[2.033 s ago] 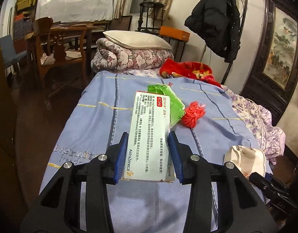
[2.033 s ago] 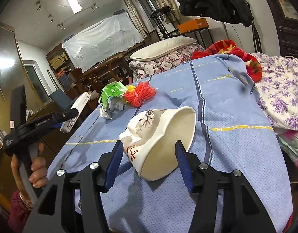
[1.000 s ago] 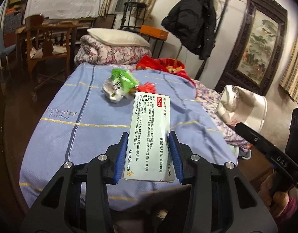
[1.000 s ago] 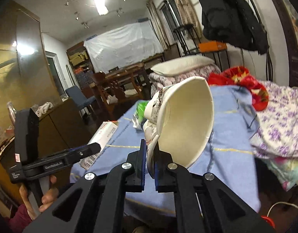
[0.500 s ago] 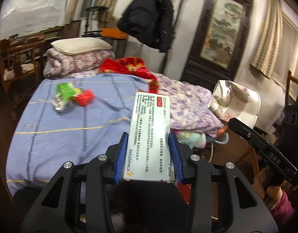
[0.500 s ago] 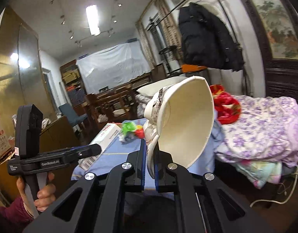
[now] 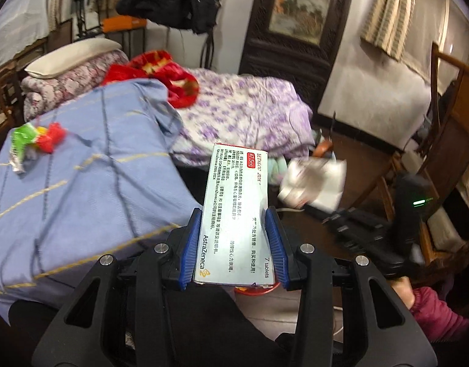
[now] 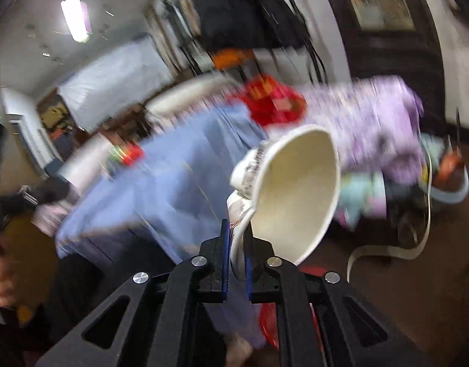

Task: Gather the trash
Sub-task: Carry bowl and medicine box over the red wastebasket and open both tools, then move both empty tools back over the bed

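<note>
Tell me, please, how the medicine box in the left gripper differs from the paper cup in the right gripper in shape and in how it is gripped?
The medicine box is flat, rectangular and printed with text; the paper cup is round, crumpled and plain inside. The left gripper clamps the box across its full width, whereas the right gripper pinches only the cup's thin wall, jaws almost together. Both are held clear of the bed.

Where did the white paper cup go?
The paper cup is pinched by its wall in the right gripper, off the bed's blue blanket. The left wrist view shows it right of the medicine box.
</note>
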`<control>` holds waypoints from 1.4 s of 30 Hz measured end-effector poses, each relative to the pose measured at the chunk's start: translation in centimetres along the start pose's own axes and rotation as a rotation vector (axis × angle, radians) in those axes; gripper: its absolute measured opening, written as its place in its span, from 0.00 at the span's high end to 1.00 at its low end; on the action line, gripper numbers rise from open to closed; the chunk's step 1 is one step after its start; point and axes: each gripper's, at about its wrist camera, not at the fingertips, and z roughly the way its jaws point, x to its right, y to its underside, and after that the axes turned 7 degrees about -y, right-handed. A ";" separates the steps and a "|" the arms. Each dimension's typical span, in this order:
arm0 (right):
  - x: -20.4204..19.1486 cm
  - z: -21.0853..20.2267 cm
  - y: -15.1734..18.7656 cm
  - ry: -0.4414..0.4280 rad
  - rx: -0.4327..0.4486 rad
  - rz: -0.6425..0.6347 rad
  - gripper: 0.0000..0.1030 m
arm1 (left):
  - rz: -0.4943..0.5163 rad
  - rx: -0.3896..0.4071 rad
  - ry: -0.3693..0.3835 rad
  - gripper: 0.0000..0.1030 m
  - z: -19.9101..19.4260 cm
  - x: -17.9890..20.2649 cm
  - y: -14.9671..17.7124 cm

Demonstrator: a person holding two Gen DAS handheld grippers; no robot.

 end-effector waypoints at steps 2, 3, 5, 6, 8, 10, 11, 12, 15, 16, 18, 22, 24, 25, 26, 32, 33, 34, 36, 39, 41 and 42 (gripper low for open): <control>2.9 3.8 2.1 0.020 -0.178 0.069 0.57 | 0.016 -0.032 0.007 0.59 1.6 0.8 0.2; 3.9 4.9 3.0 0.052 -0.226 0.103 0.55 | 0.023 -0.045 0.008 0.59 2.2 0.9 0.4; 6.1 5.3 4.1 0.033 -0.235 0.207 0.55 | 0.044 -0.073 0.005 0.59 3.5 1.5 0.7; 6.9 4.6 4.1 -0.010 -0.206 0.258 0.55 | 0.052 -0.083 0.004 0.59 4.0 1.7 0.8; 7.3 3.4 3.3 -0.019 -0.165 0.265 0.54 | 0.067 -0.104 0.005 0.59 4.9 2.3 1.1; 7.1 1.4 2.0 0.007 -0.092 0.237 0.48 | 0.081 -0.126 0.010 0.59 5.9 2.9 1.3; 7.1 0.1 1.3 0.018 -0.040 0.230 0.40 | 0.089 -0.140 0.014 0.59 6.6 3.3 1.4; 7.2 -0.9 0.8 0.020 -0.004 0.230 0.37 | 0.094 -0.149 0.017 0.59 7.0 3.6 1.5; 8.3 -3.3 -0.1 0.009 0.081 0.254 0.34 | 0.127 -0.180 0.027 0.59 8.6 5.2 1.5; 8.6 -3.8 -0.3 0.007 0.093 0.262 0.34 | 0.140 -0.187 0.031 0.59 9.1 5.8 1.6; 8.9 -4.3 -0.5 0.008 0.103 0.273 0.34 | 0.169 -0.205 0.041 0.58 10.1 7.0 1.5; 9.6 -5.0 -0.3 0.009 0.110 0.295 0.34 | 0.200 -0.224 0.042 0.35 11.3 8.9 1.1; 9.6 -5.3 -0.1 0.008 0.112 0.295 0.34 | 0.206 -0.194 0.020 0.20 11.0 9.2 0.8; 9.5 -5.5 -0.2 0.007 0.115 0.293 0.34 | 0.211 -0.181 0.010 0.19 10.7 9.2 0.7; 9.6 -5.5 -0.1 0.005 0.116 0.293 0.34 | 0.213 -0.175 0.004 0.17 10.5 9.1 0.7; 8.4 -5.7 -0.6 -0.031 0.125 0.293 0.29 | 0.149 -0.160 -0.030 0.11 9.7 6.7 0.2; 8.0 -5.7 -0.7 -0.030 0.124 0.284 0.29 | 0.139 -0.157 -0.033 0.11 9.5 6.3 0.0; 7.5 -5.7 -0.9 -0.029 0.123 0.271 0.29 | 0.129 -0.152 -0.037 0.11 9.2 5.9 -0.1; 6.1 -5.8 -1.5 -0.036 0.119 0.241 0.28 | 0.103 -0.130 -0.045 0.11 8.3 4.8 -0.4; 4.0 -5.8 -2.4 -0.048 0.117 0.199 0.28 | 0.064 -0.092 -0.056 0.11 6.7 3.1 -0.8; 2.5 -5.8 -3.0 -0.057 0.115 0.173 0.27 | 0.035 -0.066 -0.060 0.10 5.6 1.9 -1.0; 1.8 -5.8 -3.3 -0.063 0.114 0.161 0.26 | 0.018 -0.050 -0.063 0.10 4.9 1.1 -1.0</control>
